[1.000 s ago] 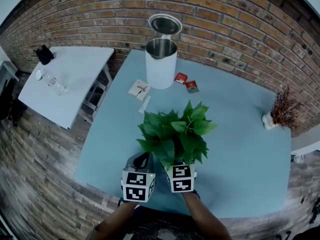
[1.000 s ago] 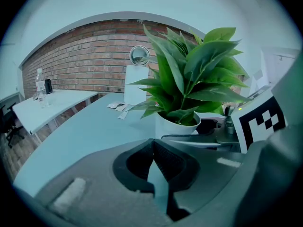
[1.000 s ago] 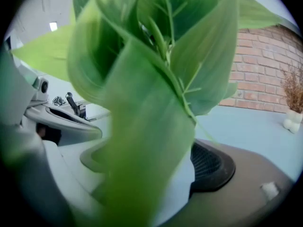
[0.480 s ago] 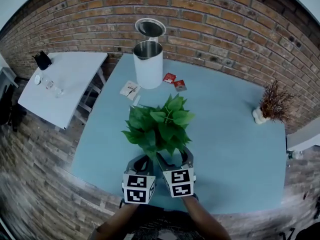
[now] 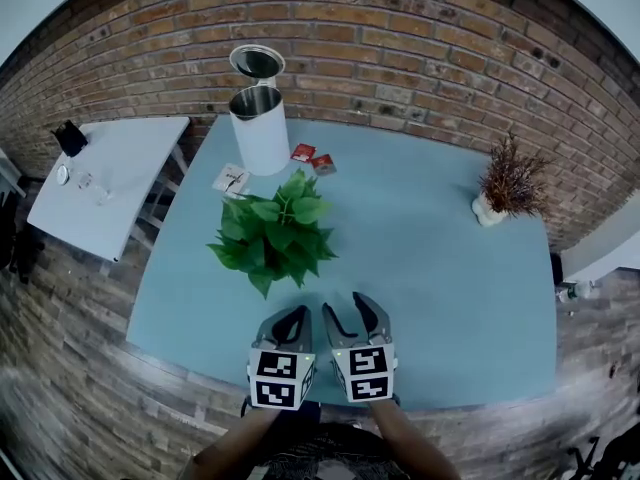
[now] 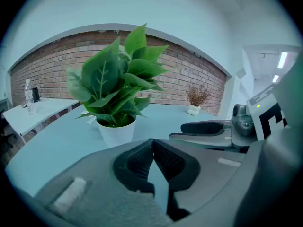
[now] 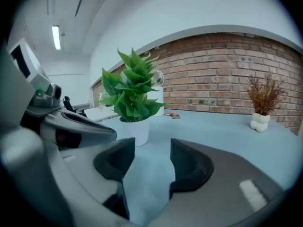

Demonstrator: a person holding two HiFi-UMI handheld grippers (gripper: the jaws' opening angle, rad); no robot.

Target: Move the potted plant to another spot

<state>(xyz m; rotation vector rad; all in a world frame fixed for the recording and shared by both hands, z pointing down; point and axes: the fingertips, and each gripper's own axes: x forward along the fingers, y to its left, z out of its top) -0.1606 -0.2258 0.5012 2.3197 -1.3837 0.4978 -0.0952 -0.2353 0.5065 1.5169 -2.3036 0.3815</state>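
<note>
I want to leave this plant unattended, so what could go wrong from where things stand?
The potted plant stands free, its leaves spreading far wider than its small white pot; a knock could tip it. The right tongs, closing on nothing, and the shut left tongs point toward it from nearby; a forward slip might hit it.

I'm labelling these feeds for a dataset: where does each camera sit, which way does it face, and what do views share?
Head view: on the person's head, facing steeply down at the blue table; forearms, left gripper and right gripper show.
Left gripper view: on the left gripper, along its shut jaws toward the potted plant; right gripper at right.
Right gripper view: along its closing, empty jaws toward that plant; left gripper at left.
All share the plant.
</note>
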